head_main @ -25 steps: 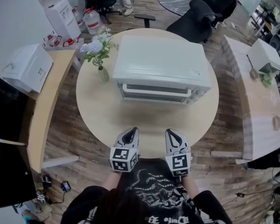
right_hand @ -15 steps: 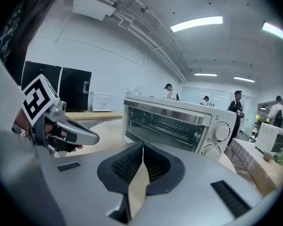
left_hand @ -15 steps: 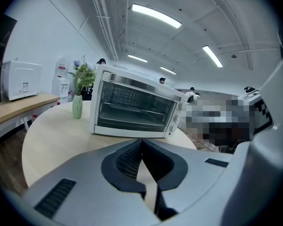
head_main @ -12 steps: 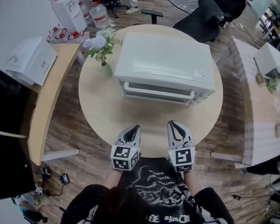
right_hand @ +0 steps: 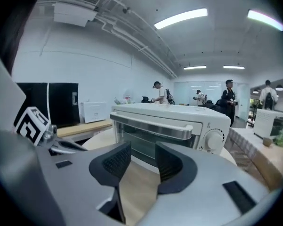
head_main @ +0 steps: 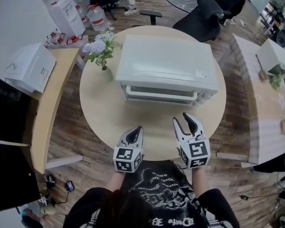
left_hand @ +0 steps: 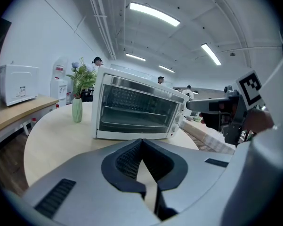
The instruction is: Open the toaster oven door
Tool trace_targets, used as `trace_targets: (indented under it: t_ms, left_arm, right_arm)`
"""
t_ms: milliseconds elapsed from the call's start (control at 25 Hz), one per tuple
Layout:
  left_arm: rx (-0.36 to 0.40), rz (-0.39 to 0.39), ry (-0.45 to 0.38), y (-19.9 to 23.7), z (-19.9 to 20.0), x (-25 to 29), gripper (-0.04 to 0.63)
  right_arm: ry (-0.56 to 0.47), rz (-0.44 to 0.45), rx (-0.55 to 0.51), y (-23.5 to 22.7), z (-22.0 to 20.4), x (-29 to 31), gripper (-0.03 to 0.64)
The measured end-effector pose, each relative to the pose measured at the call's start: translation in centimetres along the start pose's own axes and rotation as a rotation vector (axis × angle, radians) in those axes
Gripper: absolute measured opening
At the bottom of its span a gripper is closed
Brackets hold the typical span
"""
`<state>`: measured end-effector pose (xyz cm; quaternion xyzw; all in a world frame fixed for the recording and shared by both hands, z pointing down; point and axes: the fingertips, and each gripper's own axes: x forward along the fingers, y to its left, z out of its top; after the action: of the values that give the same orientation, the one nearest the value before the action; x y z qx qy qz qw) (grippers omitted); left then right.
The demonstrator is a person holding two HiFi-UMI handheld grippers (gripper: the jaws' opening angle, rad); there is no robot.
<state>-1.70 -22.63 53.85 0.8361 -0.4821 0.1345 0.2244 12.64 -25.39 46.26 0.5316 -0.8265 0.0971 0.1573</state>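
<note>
A white toaster oven [head_main: 165, 69] stands on the round wooden table [head_main: 102, 113] with its door closed, and its bar handle [head_main: 160, 95] runs along the top of the door. The oven [left_hand: 134, 109] fills the middle of the left gripper view, and its handle [right_hand: 157, 126] faces the right gripper view. My left gripper [head_main: 137, 130] rests shut near the table's front edge with nothing in it. My right gripper [head_main: 184, 120] is beside it, a little closer to the oven, and its jaws are opening with nothing between them.
A small vase of flowers [head_main: 102, 52] stands on the table left of the oven. A wooden counter [head_main: 47, 103] curves along the left, a white table [head_main: 263, 108] lies to the right, and office chairs [head_main: 205, 18] are beyond the table.
My right gripper has opened its jaws and shifted slightly right and toward the oven. The left gripper has stayed where it was, shut.
</note>
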Motion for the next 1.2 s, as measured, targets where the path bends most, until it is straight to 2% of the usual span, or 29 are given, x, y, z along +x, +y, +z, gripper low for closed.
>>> trace_targets:
  t_ms: [400, 600, 760, 920, 1080, 1200]
  left_arm:
    - [0.003, -0.001, 0.0, 0.9, 0.0, -0.4, 0.015]
    - [-0.021, -0.011, -0.008, 1.0, 0.4, -0.2, 0.015]
    - [-0.035, -0.028, -0.019, 0.6, 0.7, 0.1, 0.015]
    - [-0.051, -0.047, -0.041, -0.3, 1.4, 0.3, 0.015]
    - [-0.036, -0.041, -0.031, -0.3, 1.2, 0.3, 0.015]
    - [-0.055, -0.033, -0.044, -0.1, 1.4, -0.2, 0.015]
  right_arm:
    - [-0.033, -0.122, 0.326, -6.0, 1.8, 0.1, 0.225]
    - [-0.072, -0.103, 0.565, -7.8, 2.5, 1.0, 0.253]
    - [-0.035, -0.124, 0.649, -9.1, 1.9, 2.0, 0.255]
    - [-0.031, -0.08, 0.762, -9.3, 1.6, 2.9, 0.253]
    - [-0.042, -0.06, 0.803, -9.5, 1.7, 3.6, 0.244]
    - [-0.048, -0.045, 0.839, -9.6, 1.9, 3.9, 0.226]
